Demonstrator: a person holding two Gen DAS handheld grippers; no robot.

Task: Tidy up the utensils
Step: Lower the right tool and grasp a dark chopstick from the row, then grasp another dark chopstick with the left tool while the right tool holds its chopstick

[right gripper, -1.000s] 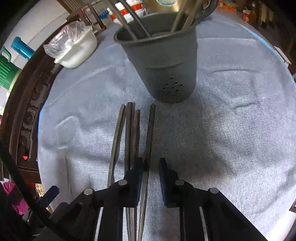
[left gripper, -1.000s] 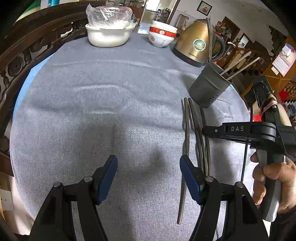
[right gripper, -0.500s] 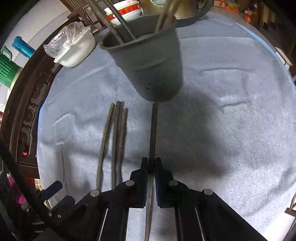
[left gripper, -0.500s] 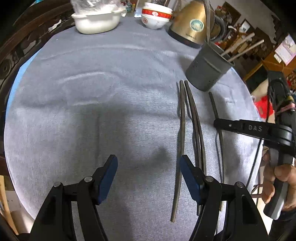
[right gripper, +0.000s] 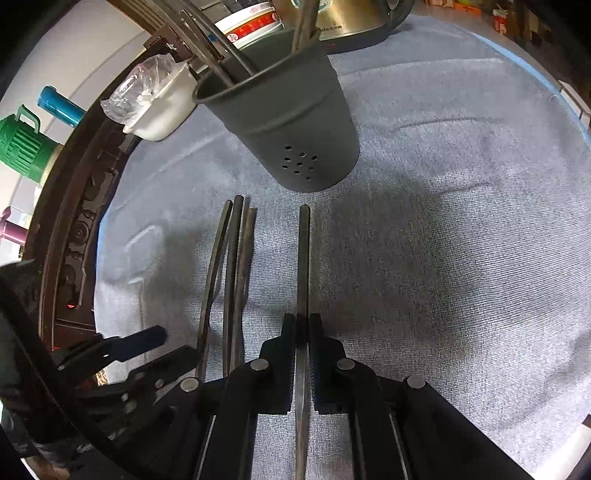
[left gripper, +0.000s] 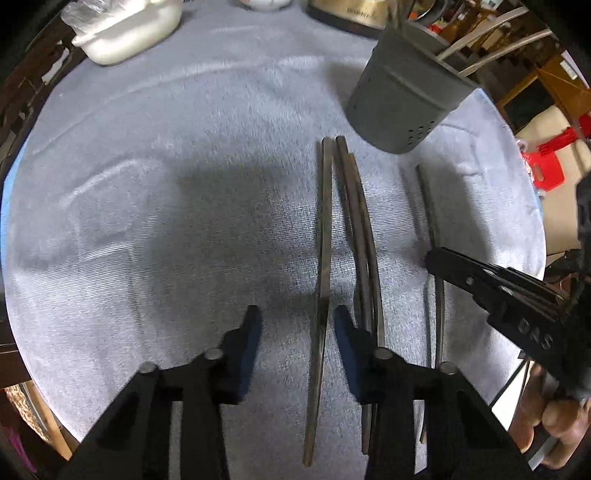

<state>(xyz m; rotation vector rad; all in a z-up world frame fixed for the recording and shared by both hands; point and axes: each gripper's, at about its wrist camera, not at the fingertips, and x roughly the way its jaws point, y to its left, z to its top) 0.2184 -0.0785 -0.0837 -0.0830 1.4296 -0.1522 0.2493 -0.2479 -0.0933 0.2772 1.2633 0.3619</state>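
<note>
Three dark, thin utensils lie side by side on the grey cloth (left gripper: 184,221). The leftmost utensil (left gripper: 325,240) runs between the fingers of my left gripper (left gripper: 297,328), whose jaws are closing; it lies near the right pad and neither pad presses on it. My right gripper (right gripper: 303,321) is shut on a fourth dark utensil (right gripper: 303,258), which lies apart to the right and points at the grey utensil holder (right gripper: 284,122). The holder (left gripper: 402,99) stands upright with several utensils in it. In the left wrist view the right gripper (left gripper: 434,258) comes in from the right.
A white bowl covered in plastic (left gripper: 129,33) and a brass kettle (right gripper: 354,22) stand at the far side, with red-and-white bowls (right gripper: 251,26) behind the holder. A dark carved wooden rail (right gripper: 74,229) borders the table's left; a green jug (right gripper: 22,147) is beyond it.
My left gripper moved right over the leftmost utensil and its jaws narrowed. My right gripper shut on the rightmost utensil and drew it sideways away from the other three.
</note>
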